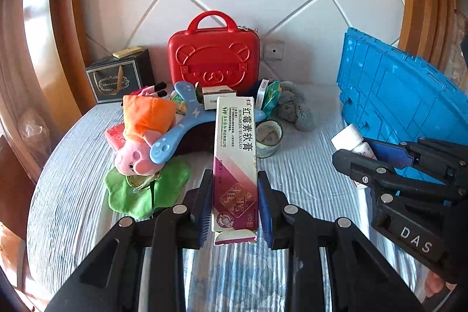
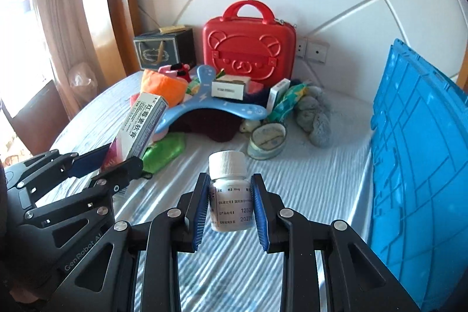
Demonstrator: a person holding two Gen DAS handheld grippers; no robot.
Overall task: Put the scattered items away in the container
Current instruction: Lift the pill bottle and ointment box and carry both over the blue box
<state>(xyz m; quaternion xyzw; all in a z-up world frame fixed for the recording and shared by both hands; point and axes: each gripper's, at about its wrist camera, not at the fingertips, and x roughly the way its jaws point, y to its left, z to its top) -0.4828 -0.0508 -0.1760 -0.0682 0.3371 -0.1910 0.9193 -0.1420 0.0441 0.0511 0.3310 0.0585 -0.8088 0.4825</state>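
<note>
Blue crate (image 2: 418, 165), the container for all this, stands at the right edge of the bed (image 1: 307, 174), its ribbed wall facing me and its opening out of sight in both views. The scattered pile lies well apart from it, toward the headboard: a red bear case (image 1: 214, 51) upright at the back, an orange and pink plush pig (image 1: 140, 133), a blue boomerang-shaped toy (image 1: 178, 125), a grey plush (image 2: 317, 119) and a small round tin (image 2: 267, 141).

I judge this to be the carry step, with both tools loaded and clear of the bedding. The next move calls for swinging each load over the crate's rim before letting go, and I will need to see the opening first.

My left gripper (image 1: 235, 205) is narrowed onto the long ointment box (image 1: 235, 154), pads pressing its lower half while the rest juts forward. My right gripper (image 2: 231, 208) is clamped on the white pill bottle (image 2: 229, 189), pads on the labelled body, cap free above.
</note>
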